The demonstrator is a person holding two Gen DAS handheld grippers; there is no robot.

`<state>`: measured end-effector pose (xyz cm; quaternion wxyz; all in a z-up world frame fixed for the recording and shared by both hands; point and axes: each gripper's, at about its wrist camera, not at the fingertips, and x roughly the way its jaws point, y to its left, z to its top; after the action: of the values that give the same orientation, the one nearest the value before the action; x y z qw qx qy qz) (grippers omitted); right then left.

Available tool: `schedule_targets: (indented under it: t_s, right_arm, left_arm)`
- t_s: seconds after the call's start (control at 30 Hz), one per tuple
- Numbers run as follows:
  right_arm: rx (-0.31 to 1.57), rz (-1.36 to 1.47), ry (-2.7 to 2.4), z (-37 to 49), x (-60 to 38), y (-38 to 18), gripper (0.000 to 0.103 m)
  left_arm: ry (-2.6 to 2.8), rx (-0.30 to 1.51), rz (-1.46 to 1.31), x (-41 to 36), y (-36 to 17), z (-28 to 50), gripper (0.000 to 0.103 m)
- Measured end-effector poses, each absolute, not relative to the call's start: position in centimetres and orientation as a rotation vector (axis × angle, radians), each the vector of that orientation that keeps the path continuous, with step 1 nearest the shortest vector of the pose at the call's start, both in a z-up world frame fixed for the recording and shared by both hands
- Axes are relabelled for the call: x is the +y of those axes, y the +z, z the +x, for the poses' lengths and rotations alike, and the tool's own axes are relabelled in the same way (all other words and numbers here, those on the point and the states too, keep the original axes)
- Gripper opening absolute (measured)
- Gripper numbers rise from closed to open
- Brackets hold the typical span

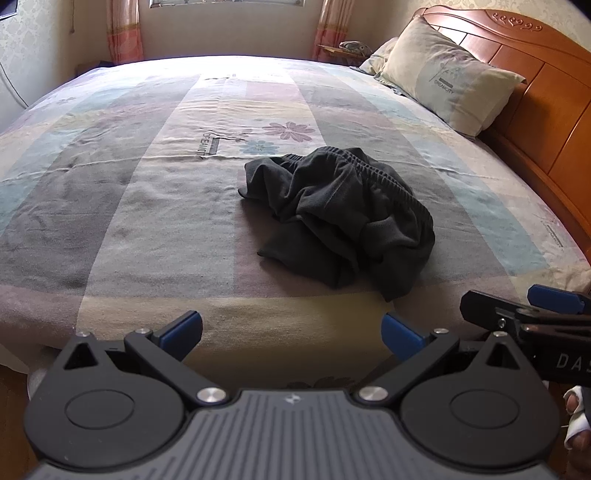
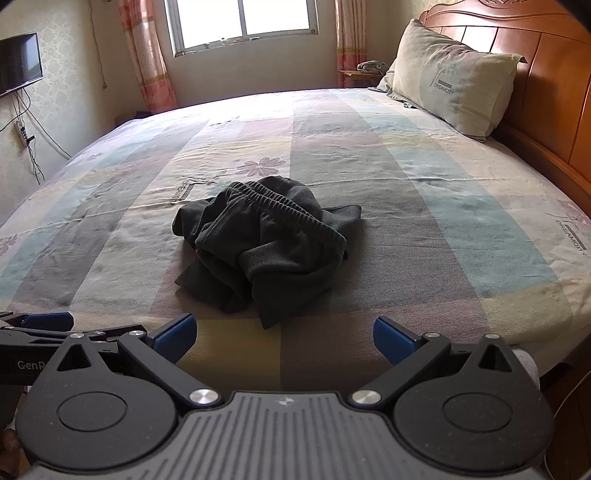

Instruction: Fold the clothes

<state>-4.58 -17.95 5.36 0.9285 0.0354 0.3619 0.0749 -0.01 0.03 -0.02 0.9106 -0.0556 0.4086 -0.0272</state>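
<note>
A crumpled pair of dark shorts (image 1: pixel 340 218) lies in a heap on the striped bedsheet (image 1: pixel 147 206), near the closest edge of the bed, its elastic waistband uppermost. The left gripper (image 1: pixel 291 330) hangs over that edge with its jaws spread wide and nothing between the blue pads; the shorts sit ahead of it and off to its right, well apart from it. At the right border of this view the right gripper (image 1: pixel 524 306) juts in, and bandaged fingers (image 1: pixel 576 417) show below it. The right-hand camera alone takes in a wall television (image 2: pixel 18 62), a power strip with dangling cables (image 2: pixel 22 133) and the window (image 2: pixel 243 22). From here the shorts (image 2: pixel 266 240) lie straight ahead of the right gripper (image 2: pixel 284 334), likewise wide open and empty. A pillow (image 2: pixel 454 74) leans on the wooden headboard (image 2: pixel 546 85).
</note>
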Motion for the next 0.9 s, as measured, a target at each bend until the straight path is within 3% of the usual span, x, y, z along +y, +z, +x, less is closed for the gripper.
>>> schedule_targets:
  t_s: [0.9]
  right_arm:
    - [0.758,0.063,0.152,-4.44,-18.12,5.25,0.103]
  left_arm:
    - [-0.051,0.857,-0.094,-0.26,-0.22,0.16,0.102]
